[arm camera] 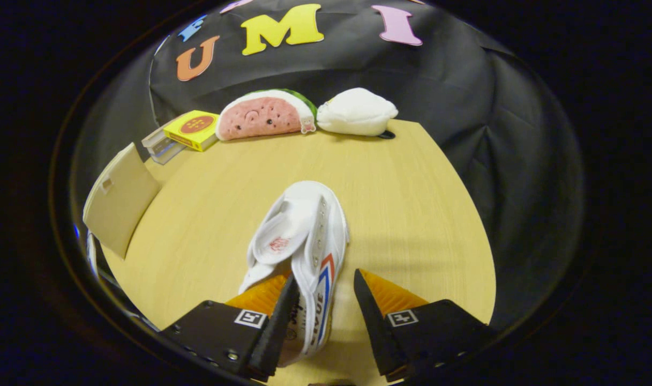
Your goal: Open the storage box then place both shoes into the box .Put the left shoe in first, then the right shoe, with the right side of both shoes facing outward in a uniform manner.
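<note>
A white canvas shoe (pixel 299 230) with red and blue side stripes lies on the wooden table (pixel 411 214), toe pointing away from me, tongue pulled up. My gripper (pixel 324 281) is open around the shoe's heel end. The left finger (pixel 283 311) sits against the shoe's opening, and the striped side wall lies between the fingers. A strip of table shows between that wall and the right finger (pixel 371 305). The storage box (pixel 92 257) stands at the table's left edge with its beige lid (pixel 119 198) swung up and open; its inside is hidden.
Along the back edge of the table lie a yellow box (pixel 193 128) on a clear case (pixel 159 146), a watermelon-slice plush (pixel 264 115), a white plush (pixel 356 111) and a small black item (pixel 386 135). Bare tabletop spreads to the right of the shoe.
</note>
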`<state>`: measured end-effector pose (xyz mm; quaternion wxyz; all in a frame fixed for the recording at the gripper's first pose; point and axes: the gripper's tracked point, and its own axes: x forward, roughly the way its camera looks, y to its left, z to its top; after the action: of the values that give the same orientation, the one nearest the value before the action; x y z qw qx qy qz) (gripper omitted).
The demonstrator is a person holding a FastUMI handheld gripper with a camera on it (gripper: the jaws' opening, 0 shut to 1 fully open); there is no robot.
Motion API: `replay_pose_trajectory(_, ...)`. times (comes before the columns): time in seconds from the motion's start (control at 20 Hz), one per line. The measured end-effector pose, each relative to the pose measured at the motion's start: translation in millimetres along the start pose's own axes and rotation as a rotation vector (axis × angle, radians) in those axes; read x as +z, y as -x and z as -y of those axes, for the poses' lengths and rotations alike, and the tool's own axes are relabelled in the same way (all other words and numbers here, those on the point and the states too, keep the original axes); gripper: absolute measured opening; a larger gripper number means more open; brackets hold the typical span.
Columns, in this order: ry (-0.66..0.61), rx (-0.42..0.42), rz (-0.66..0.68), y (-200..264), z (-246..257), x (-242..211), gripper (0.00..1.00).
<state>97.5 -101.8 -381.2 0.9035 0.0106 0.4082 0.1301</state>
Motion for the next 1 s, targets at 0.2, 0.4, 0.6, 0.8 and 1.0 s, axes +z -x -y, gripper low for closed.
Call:
replay_pose_trajectory(0.2, -0.032, 0.011, -0.034, -6.1, -0.7, 1.7, 0.51)
replay_pose_trajectory(0.4, -0.096, -0.049, -0.052, -5.8, 12.5, 4.6, 0.32)
replay_pose_trajectory(0.6, -0.155, -0.077, -0.080, -3.4, 14.4, 4.8, 0.00)
replay_pose_trajectory(0.8, -0.286, -0.038, -0.114, 6.6, 2.7, -1.7, 0.00)
replay_pose_trajectory(1.0, -0.352, -0.032, -0.116, 23.0, -11.6, -0.4, 0.00)
